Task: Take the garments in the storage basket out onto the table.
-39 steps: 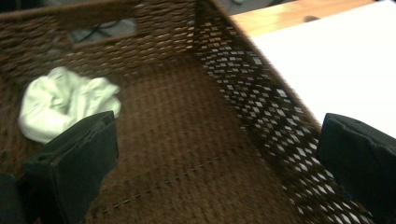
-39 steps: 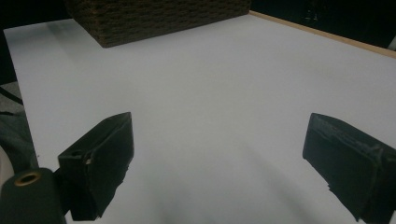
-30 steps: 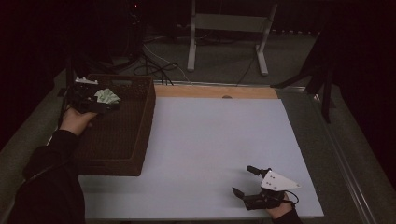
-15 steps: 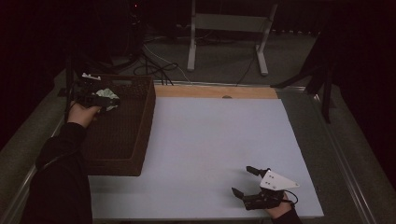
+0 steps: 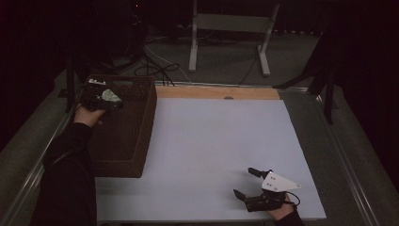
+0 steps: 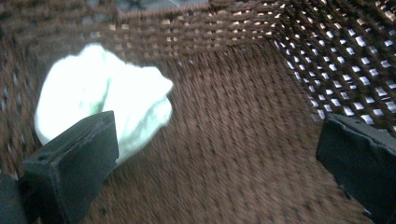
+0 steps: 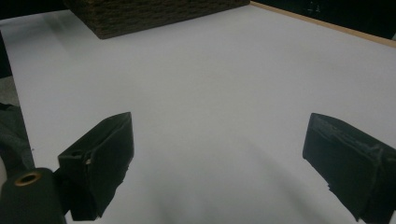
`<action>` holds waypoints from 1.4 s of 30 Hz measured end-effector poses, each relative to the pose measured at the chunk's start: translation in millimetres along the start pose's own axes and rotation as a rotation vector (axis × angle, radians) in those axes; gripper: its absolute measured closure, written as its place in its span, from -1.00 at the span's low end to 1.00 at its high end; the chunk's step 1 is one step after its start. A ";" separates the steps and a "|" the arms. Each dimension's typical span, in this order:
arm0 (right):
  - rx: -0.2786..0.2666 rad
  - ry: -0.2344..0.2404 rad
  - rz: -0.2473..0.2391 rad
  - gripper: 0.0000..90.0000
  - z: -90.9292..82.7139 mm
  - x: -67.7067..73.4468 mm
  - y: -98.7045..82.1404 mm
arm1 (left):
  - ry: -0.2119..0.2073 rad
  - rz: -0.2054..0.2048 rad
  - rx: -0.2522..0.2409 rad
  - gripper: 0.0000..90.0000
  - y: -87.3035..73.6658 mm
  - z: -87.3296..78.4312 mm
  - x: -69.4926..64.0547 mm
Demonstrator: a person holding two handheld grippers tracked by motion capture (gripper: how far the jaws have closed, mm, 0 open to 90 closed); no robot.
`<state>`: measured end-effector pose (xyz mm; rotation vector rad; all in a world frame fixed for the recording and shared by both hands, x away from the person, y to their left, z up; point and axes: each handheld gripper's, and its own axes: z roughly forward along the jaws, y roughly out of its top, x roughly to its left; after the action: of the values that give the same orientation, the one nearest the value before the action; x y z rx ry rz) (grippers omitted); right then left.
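This looks like a dim lab or recording studio set up for handling trials, not a home. A bare white table top (image 5: 216, 141) with a wooden strip (image 5: 211, 92) along its far edge stands on grey carpeted floor (image 5: 306, 61), ringed by black curtains (image 5: 56, 28). Behind it rise the 2 pale legs of a metal stand (image 5: 228, 33), with loose cables (image 5: 155, 66) trailing across the floor beside it.
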<state>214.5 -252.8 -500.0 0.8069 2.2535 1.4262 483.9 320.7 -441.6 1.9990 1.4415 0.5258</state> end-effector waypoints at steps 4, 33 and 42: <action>-0.001 -0.002 0.003 -0.80 -0.8 0.1 -0.1 | 0.000 -0.061 0.056 -1.00 -1.1 9.3 8.3; 0.022 -0.016 0.004 -0.80 0.8 2.1 -1.2 | 0.332 0.151 0.250 -0.33 7.0 64.5 10.0; 0.017 -0.014 0.003 -0.80 0.2 3.2 -1.2 | 0.359 0.170 0.305 0.97 4.5 58.8 15.0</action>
<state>211.9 -251.0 -501.2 0.8239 2.2577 1.4004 529.2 319.4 -482.2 2.3739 1.6508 0.8143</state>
